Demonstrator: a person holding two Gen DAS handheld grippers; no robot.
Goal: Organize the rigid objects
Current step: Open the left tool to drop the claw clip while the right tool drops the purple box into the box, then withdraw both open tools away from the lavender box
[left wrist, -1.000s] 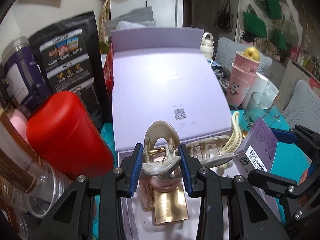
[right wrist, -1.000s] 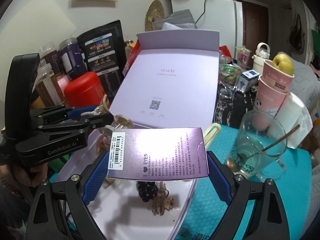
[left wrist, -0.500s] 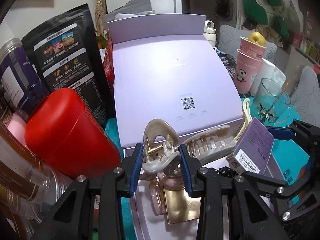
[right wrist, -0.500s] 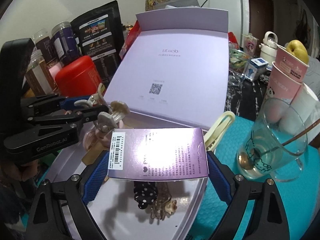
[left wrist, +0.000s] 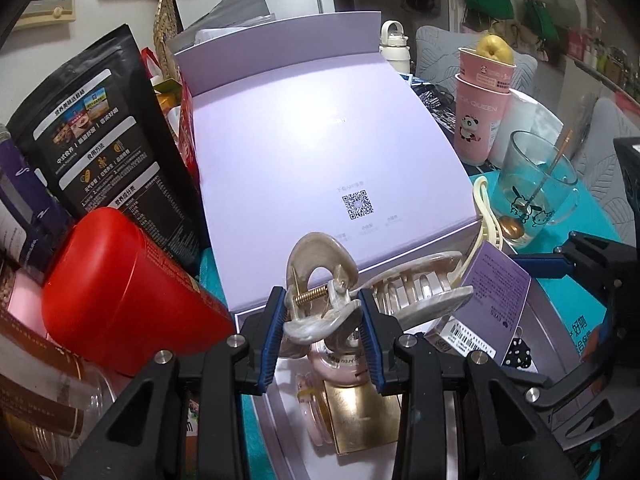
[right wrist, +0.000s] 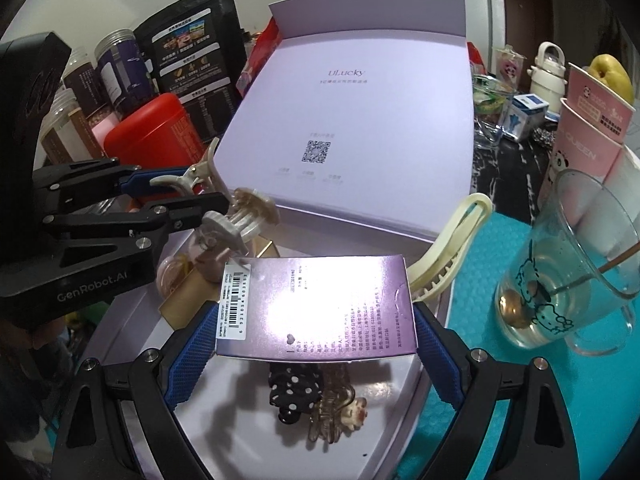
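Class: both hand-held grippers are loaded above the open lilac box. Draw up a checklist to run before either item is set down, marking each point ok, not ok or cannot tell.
1. Left hand-held gripper shut on the pearl hair claw: ok.
2. Right hand-held gripper shut on the purple carton: ok.
3. Lilac box lid open: ok.
4. Bare floor under the carton: not ok; the polka-dot clip and brown claw clip lie there.
5. Space under the claw: not ok; the gold box sits below.
6. Glass mug outside the box, apart: ok.
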